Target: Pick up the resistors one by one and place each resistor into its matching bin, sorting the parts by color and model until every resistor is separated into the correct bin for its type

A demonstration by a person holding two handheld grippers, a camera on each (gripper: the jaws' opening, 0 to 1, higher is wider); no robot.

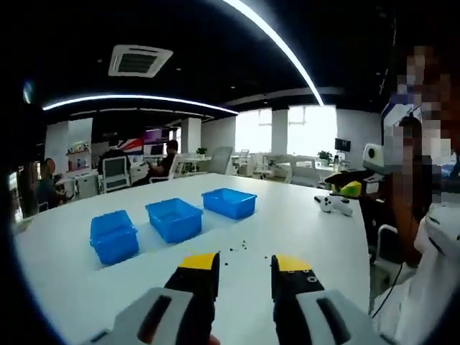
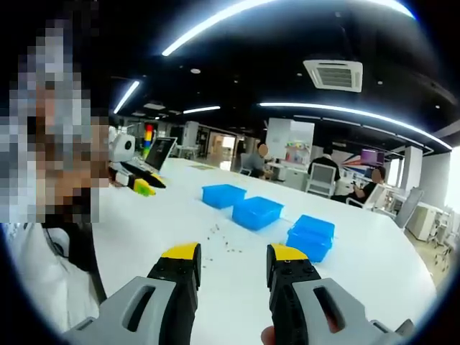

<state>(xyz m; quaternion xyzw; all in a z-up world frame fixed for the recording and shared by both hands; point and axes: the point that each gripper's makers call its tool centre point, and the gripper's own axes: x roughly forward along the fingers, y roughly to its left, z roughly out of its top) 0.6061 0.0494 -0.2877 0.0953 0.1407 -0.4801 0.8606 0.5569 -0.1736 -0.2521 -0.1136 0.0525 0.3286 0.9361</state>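
Note:
Three blue bins stand in a row on the white table: in the left gripper view a near bin [image 1: 113,236], a middle bin [image 1: 174,218] and a far bin [image 1: 229,202]. Tiny dark resistors [image 1: 239,248] lie scattered on the table in front of them. My left gripper [image 1: 244,264] is open above the table, short of the resistors, with nothing between its yellow-tipped jaws. In the right gripper view the same bins [image 2: 254,212] and resistors [image 2: 219,238] lie ahead of my right gripper [image 2: 233,254], which is open and holds nothing.
A white game controller [image 1: 334,204] and a black-and-yellow device [image 1: 351,187] lie at the table's far side. A person in white [image 2: 43,244] stands close beside the table. People sit at desks in the background. The table edge [image 1: 352,287] runs near me.

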